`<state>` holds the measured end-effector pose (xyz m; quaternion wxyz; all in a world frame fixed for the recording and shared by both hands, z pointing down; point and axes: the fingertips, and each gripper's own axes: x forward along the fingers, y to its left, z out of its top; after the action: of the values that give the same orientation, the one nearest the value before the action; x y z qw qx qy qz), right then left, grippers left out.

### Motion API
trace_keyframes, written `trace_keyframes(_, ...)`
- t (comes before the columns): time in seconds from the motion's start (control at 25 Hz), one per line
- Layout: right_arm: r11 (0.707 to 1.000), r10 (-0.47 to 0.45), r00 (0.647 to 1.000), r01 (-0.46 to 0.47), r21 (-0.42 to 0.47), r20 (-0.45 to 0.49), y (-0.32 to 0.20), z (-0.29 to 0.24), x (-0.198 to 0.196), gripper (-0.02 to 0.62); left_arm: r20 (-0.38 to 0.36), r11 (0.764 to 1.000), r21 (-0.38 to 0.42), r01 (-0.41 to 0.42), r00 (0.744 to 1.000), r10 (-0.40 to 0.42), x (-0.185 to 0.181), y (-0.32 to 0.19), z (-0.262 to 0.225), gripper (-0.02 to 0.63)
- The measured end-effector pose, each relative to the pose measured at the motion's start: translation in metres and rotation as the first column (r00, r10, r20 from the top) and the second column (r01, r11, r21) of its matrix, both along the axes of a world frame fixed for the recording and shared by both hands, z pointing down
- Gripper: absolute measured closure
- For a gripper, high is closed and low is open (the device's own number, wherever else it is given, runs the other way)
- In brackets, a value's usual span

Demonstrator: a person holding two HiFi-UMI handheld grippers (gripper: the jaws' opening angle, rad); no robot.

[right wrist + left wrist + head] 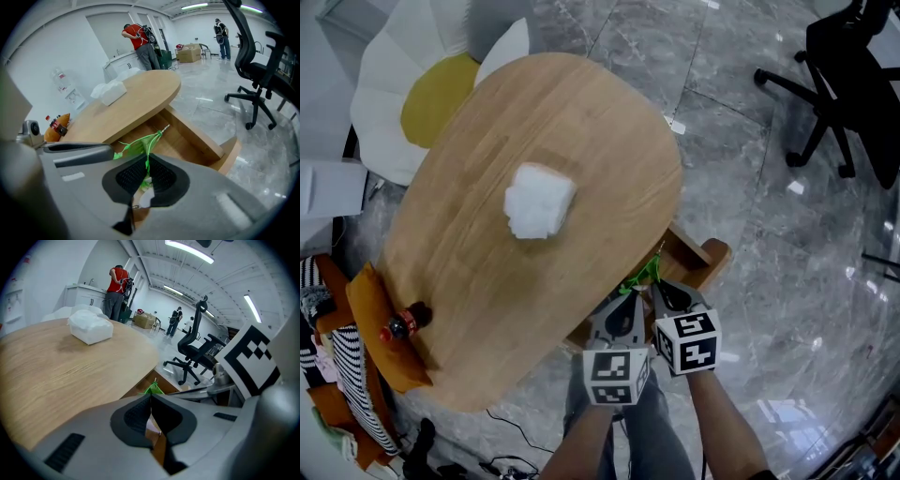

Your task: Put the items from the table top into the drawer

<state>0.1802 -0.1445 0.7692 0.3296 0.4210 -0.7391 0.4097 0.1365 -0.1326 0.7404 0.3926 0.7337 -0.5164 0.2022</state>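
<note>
A green mesh net (643,275) hangs over the open wooden drawer (701,260) under the table's near right edge. My right gripper (662,287) is shut on it; green strands (140,143) run from between its pads (161,173) up to a knotted tip. My left gripper (629,293) is close beside it, jaws shut, with the net (152,388) rising straight from its tips. On the round wooden table (600,122) lie a white plastic-wrapped pack (539,200) in the middle and a red-capped bottle (405,322) at the left edge.
A black office chair (844,84) stands on the grey floor at the far right. A white and yellow flower-shaped seat (422,94) sits beyond the table. An orange cushion (380,323) and striped cloth lie at the left. People stand far back in the room.
</note>
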Motion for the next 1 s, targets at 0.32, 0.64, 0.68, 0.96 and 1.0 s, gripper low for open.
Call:
trace_keyframes(0.32, 1.000, -0.014, 1.000, 0.014, -0.002, -0.009, -0.014, 0.015, -0.002, 0.583, -0.003, 0.999, -0.037, 0.003, 1.000, -0.003, 0.005, -0.004, 0.018, 0.595)
trace_keyframes(0.64, 0.995, -0.095, 0.993, 0.097, 0.029, -0.070, -0.023, 0.015, -0.011, 0.583, 0.012, 0.997, -0.075, 0.017, 1.000, -0.016, -0.001, -0.003, 0.032, 0.595)
trace_keyframes(0.68, 0.993, -0.113, 0.990, 0.115, 0.023, -0.080, -0.023, 0.017, -0.013, 0.583, 0.010, 0.997, -0.075, 0.019, 1.000, -0.019, -0.001, -0.003, 0.032, 0.595)
trace_keyframes(0.96, 0.994, -0.107, 0.991, 0.108, 0.015, -0.086, -0.035, 0.026, -0.016, 0.581, 0.000, 0.996, -0.085, 0.017, 1.000, -0.017, -0.002, -0.001, 0.034, 0.595)
trace_keyframes(1.0, 0.994, -0.107, 0.991, 0.108, 0.016, -0.082, -0.036, 0.028, -0.017, 0.581, -0.010, 0.995, -0.092, 0.028, 1.000, -0.029, -0.003, 0.000, 0.034, 0.595)
